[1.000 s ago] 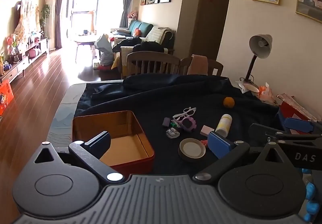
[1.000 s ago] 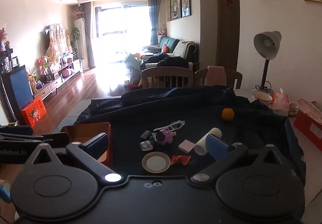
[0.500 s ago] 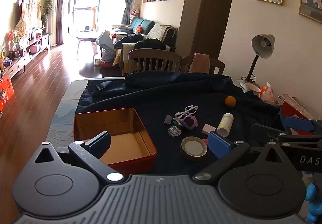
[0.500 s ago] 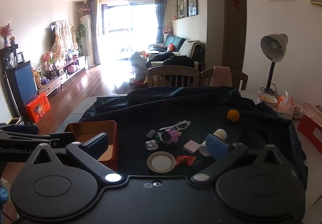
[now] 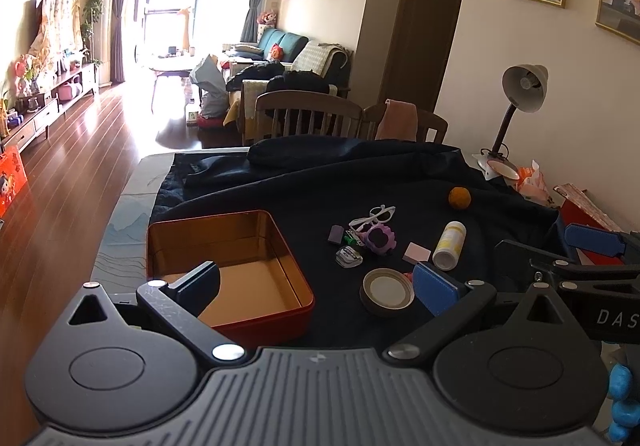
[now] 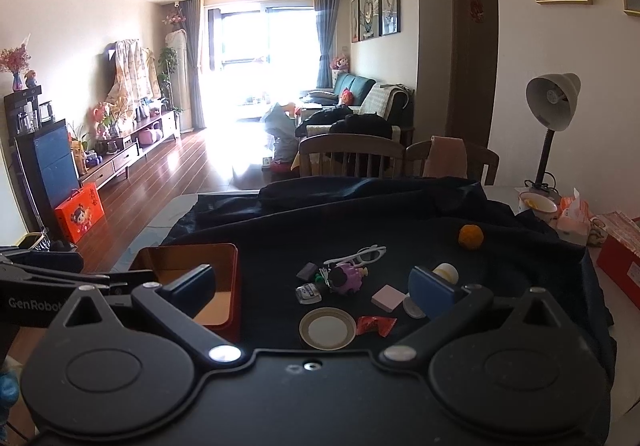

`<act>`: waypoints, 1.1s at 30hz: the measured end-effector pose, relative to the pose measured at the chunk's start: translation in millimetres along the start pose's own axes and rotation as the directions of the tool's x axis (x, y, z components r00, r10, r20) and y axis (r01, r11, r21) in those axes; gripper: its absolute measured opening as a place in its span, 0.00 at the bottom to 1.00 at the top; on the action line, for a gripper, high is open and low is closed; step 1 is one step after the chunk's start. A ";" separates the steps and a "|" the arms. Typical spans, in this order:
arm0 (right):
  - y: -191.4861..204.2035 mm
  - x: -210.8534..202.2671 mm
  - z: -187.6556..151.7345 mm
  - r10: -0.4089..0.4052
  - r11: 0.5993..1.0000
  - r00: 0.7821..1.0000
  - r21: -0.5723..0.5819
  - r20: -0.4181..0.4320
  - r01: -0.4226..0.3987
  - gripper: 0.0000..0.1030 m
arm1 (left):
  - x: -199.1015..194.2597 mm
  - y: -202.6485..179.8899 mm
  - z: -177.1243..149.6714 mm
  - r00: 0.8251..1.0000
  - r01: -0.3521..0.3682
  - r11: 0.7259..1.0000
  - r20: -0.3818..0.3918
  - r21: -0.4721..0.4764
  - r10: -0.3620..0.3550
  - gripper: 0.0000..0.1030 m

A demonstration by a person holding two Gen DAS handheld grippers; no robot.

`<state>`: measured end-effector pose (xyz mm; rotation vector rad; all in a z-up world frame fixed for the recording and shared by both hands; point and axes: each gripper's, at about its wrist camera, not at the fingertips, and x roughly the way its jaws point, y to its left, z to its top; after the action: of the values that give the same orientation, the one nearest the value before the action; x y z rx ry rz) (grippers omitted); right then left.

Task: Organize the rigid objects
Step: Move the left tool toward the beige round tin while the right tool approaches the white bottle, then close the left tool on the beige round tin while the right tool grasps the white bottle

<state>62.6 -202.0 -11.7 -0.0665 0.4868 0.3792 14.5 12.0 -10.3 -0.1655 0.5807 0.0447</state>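
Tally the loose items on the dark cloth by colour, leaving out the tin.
Purple: 2, block, toy
White: 3, glasses, bottle, packet
Orange: 1, ball
Pink: 1, pad
Red: 1, wrapper
Tan: 1, lid
Total: 9

white bottle half hidden behind right claw's pad, red box cut by frame edge

One tin, one bottle, one orange
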 end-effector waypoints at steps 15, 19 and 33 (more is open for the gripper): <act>-20.9 18.1 3.4 0.041 0.999 0.999 -0.009 -0.003 -0.041 1.00 | 17.7 -7.8 7.6 0.999 -0.038 0.998 0.003 -0.044 0.039 1.00; -38.4 28.2 4.1 0.044 0.999 0.999 0.003 -0.015 -0.044 1.00 | 30.1 -18.6 11.7 0.999 -0.052 0.998 -0.012 -0.041 0.051 1.00; -122.2 103.0 12.7 0.045 0.998 0.995 -0.031 -0.086 -0.048 0.99 | 106.4 -73.0 29.8 0.991 -0.120 0.993 -0.053 0.012 0.120 1.00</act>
<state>197.5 -278.6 -52.0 -0.1039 0.5675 0.4317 126.0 -55.5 -33.8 -0.1235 0.6442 0.1548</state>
